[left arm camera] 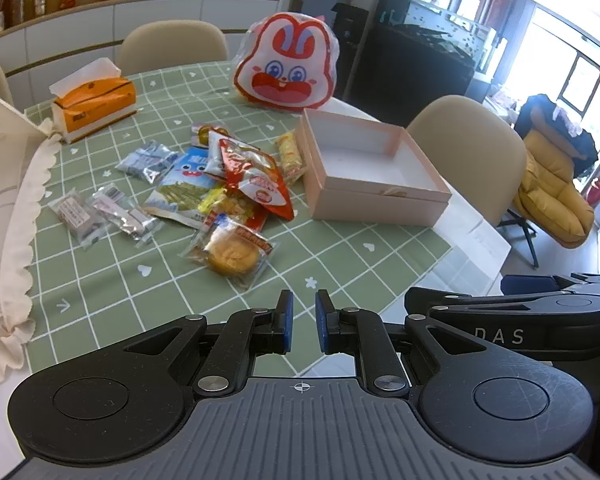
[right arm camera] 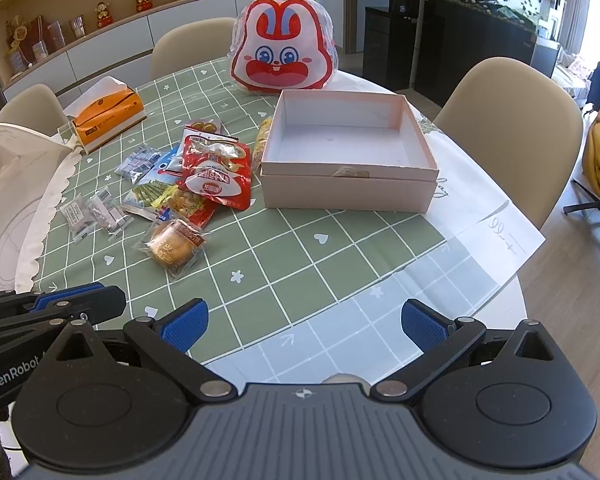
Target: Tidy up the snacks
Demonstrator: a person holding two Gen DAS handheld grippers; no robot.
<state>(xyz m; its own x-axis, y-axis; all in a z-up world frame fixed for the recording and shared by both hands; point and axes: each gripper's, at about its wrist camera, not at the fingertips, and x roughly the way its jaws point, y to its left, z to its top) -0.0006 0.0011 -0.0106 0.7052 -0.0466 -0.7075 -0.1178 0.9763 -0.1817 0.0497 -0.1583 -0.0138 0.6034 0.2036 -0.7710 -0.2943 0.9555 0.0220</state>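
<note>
Your left tool (left arm camera: 304, 322) is clenched on nothing, your right tool (right arm camera: 304, 326) spread wide and empty. The snack pile (left arm camera: 220, 184) lies on the tabletop (left arm camera: 332, 256) just left of the empty pink box (right arm camera: 350, 190), so your left hand looks nearer the wrapped cake (left arm camera: 230, 254).

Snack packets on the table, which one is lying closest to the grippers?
The clear-wrapped round golden pastry, lying alone at the near edge of the snack pile; the others sit farther back, toward the tissue box and pink box.
</note>
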